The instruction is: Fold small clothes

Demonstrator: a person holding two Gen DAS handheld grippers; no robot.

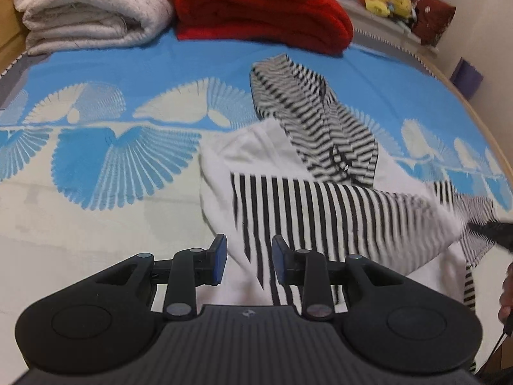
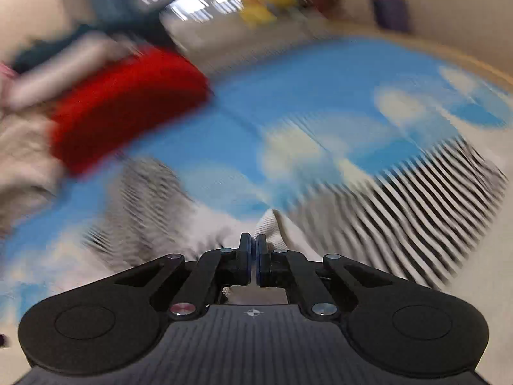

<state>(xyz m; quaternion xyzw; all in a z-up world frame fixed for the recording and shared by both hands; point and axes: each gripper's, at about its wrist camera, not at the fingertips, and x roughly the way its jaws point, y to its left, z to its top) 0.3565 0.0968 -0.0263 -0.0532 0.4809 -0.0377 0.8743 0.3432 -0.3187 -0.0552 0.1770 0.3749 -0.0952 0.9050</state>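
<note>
Left gripper (image 1: 249, 258) is hovering apart over the striped garment (image 1: 307, 211); right gripper (image 2: 253, 253) is pinching together on its white edge (image 2: 272, 227); red towel (image 1: 263, 9) is lying far ahead.

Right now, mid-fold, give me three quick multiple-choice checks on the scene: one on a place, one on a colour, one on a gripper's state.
1. Where does the red blanket lie?
A. beside the cream blanket, at the far end of the bed cover
B. on the floor
C. on top of the striped garment

2. Which colours are the garment's stripes?
A. red and blue
B. black and white
C. green and yellow

3. How do the left gripper's jaws stand?
A. pressed shut on cloth
B. apart, with the garment beyond them
C. out of view

Answers: 1 A, the two folded blankets sit side by side there; 2 B, dark bands on white cloth; 3 B, a clear gap shows between the pads.
</note>
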